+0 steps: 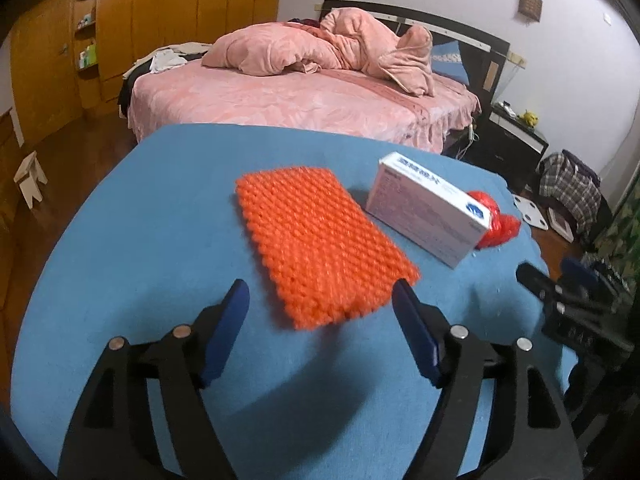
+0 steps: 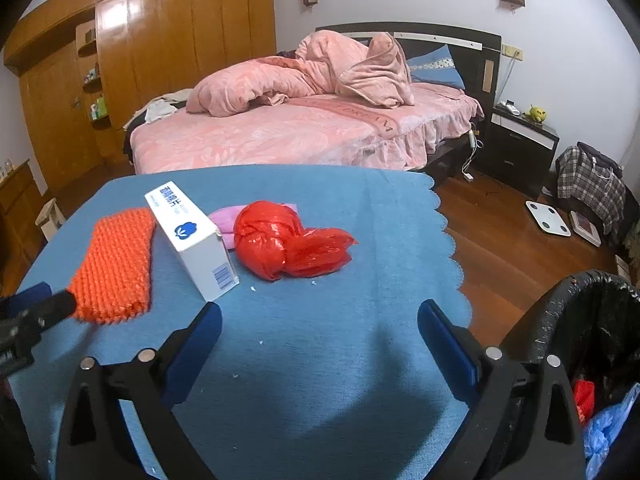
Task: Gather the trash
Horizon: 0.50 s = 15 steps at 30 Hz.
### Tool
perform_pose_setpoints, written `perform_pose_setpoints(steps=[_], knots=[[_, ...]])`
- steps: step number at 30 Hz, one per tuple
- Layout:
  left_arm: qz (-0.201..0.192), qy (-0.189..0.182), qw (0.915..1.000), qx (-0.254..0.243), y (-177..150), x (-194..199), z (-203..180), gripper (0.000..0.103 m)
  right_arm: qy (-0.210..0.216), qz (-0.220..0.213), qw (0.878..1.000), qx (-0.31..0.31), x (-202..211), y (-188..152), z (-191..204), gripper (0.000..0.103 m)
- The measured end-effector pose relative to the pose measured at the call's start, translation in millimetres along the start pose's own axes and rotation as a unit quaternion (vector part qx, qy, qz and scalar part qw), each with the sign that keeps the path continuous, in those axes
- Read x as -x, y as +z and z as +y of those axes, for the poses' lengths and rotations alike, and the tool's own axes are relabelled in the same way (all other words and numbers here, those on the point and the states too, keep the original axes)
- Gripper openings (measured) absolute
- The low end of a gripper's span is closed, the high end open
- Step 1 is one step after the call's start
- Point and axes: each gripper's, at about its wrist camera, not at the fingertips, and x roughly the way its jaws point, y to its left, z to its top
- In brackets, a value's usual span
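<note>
Orange foam netting (image 1: 320,240) on table, left hand-held gripper (image 1: 320,300) tilted downward, spread wide

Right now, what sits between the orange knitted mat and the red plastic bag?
The white box stands between the orange mat and red bag, with a pink item behind it, clearest in the right wrist view.
</note>
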Motion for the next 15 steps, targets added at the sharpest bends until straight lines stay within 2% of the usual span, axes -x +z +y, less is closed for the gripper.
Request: perform_pose_setpoints(steps=[6, 10, 12, 15], knots=[[0.025, 0.023, 0.9994, 0.009, 12, -28, 2, 0.071, -0.001, 0.005, 1.000, 0.001, -2, 0, 0, 0.096], [0.045, 0.024, 0.9987, -0.004, 10, -47, -3, 0.064, -0.003, 0.006, 1.000, 0.007, -4, 1, 2, 0.096], [0.040, 0.023, 0.9989, -0.008, 8, -48, -5, 0.062, -0.003, 0.006, 1.000, 0.010, -4, 0, 3, 0.096], [0.038, 0.006, 0.9992, -0.009, 8, -49, -8, 0.043, -0.003, 0.005, 1.000, 0.011, -4, -1, 3, 0.095]])
